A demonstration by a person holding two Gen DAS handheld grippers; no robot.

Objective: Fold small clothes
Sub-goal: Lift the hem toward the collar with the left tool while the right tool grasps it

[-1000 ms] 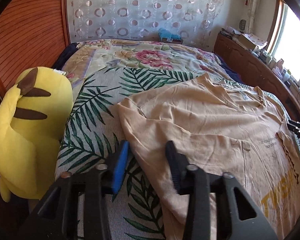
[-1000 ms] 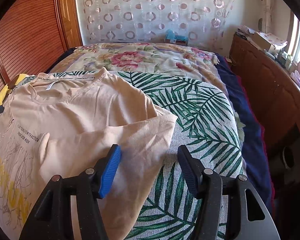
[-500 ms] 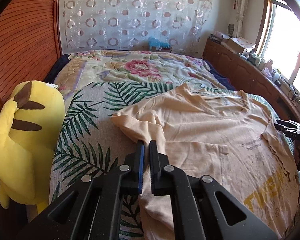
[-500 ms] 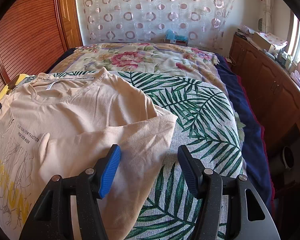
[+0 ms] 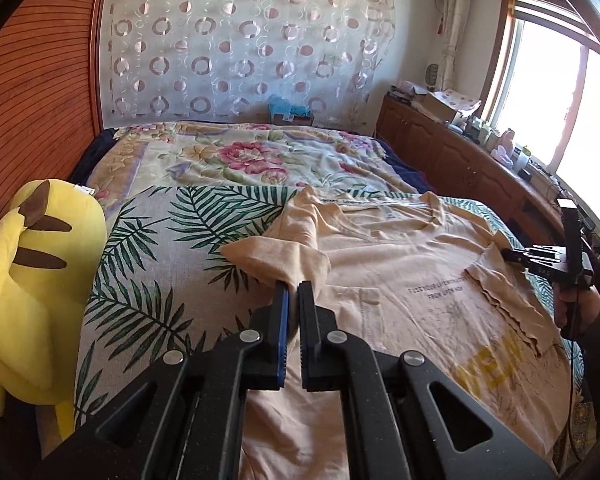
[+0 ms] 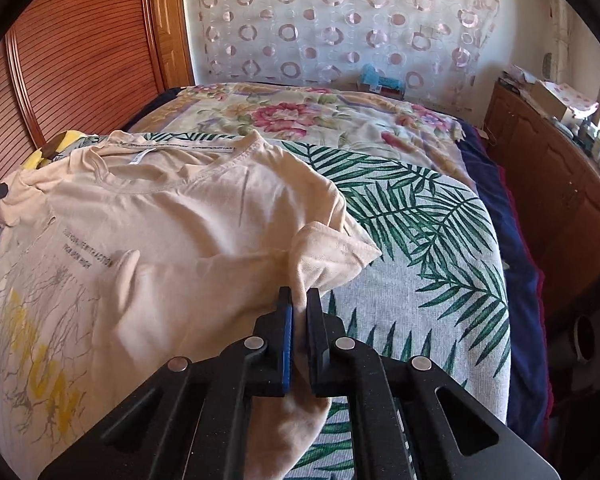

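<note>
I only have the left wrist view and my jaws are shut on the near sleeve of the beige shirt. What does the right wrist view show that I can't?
Observer: The right gripper is shut on the T-shirt at its other sleeve, by the hem edge.
Operator: Is that sleeve flat?
Observer: No, the pinched cloth bunches up off the leaf-print cover.
Operator: Anything beyond that side of the bed?
Observer: A dark blue blanket hangs along the edge beside the wooden cabinet.

A big yellow plush toy (image 5: 32,280) is crowding nine o'clock; palm-leaf bedcover (image 5: 172,264) is lying bare toward eleven, wooden cabinets (image 6: 552,184) walling off three o'clock.
</note>
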